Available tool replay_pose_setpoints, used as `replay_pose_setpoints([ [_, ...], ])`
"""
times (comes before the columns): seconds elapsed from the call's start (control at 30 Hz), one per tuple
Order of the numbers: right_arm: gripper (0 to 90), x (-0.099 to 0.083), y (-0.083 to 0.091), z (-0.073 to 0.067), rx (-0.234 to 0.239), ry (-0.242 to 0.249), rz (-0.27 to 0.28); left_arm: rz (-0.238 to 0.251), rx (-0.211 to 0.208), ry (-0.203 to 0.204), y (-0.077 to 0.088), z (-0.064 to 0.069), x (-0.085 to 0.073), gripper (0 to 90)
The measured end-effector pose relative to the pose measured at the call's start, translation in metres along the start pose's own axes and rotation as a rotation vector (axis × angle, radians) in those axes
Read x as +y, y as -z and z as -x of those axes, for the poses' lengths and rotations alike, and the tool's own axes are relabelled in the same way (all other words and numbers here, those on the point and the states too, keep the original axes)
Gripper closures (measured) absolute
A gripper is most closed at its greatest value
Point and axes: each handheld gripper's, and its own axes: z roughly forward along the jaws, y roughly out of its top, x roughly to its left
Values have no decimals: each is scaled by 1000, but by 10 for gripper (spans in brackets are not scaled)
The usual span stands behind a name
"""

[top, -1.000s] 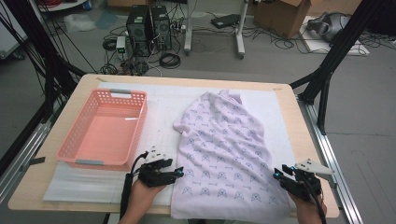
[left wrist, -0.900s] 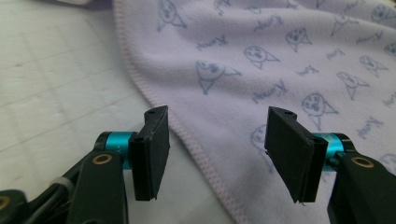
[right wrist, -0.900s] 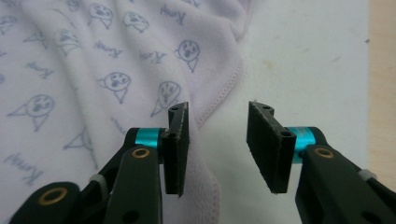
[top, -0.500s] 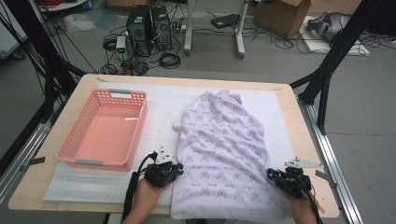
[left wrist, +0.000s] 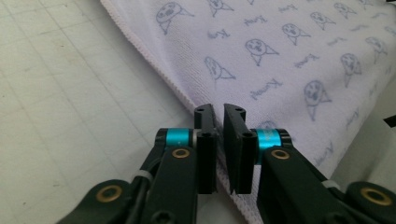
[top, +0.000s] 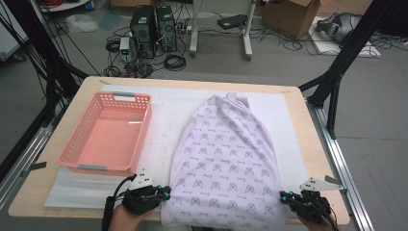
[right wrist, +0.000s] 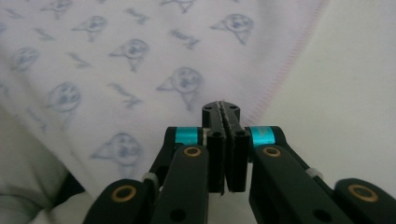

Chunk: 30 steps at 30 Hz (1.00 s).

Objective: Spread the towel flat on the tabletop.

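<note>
Left tongs (left wrist: 219, 109) just nipped the garment (top: 226, 163) hem; right tongs (right wrist: 221, 108) clenched, grip unclear; next, I judge: lift both corners evenly off the counter (top: 48, 192).

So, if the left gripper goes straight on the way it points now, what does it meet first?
Most likely the lilac printed cloth. The left gripper points across its hemmed edge, and the patterned fabric lies right ahead of the nearly shut jaws. Whether the edge is already pinched between them cannot be told.

A lab is suggested: computer towers (top: 154, 26) and tangled cables (top: 174, 61) are seen at twelve o'clock, black rig struts (top: 339, 72) at two.
</note>
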Motion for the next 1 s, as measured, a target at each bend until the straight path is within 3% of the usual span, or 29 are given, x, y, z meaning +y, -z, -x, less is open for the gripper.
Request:
replay_pose_setpoints([
  [0.07, 806, 2, 1, 2, -1, -11, 28, 19, 11, 20, -1, -3, 3, 698],
  [0.13, 795, 5, 1, 4, -11, -21, 56, 49, 27, 38, -3, -5, 6, 579],
  [0.23, 729, 10, -3, 7, -42, -21, 79, 84, 55, 36, -8, -10, 12, 494],
  [0.43, 533, 22, -19, 18, -147, -49, 124, 92, 88, 23, -29, -19, 31, 466],
  [0.53, 507, 29, -29, 24, -170, -75, 128, 84, 90, 39, -42, -24, 42, 458],
  [0.73, 499, 41, -52, 28, -174, -70, 96, 58, 135, 54, -62, -35, 58, 431],
  [0.83, 505, 45, -57, 29, -176, -65, 91, 29, 150, 64, -67, -41, 59, 410],
  [0.9, 520, 46, -57, 30, -173, -56, 83, 34, 152, 61, -68, -40, 59, 408],
  [1.0, 599, 46, -56, 32, -174, -58, 81, 27, 173, 14, -69, -36, 58, 439],
])
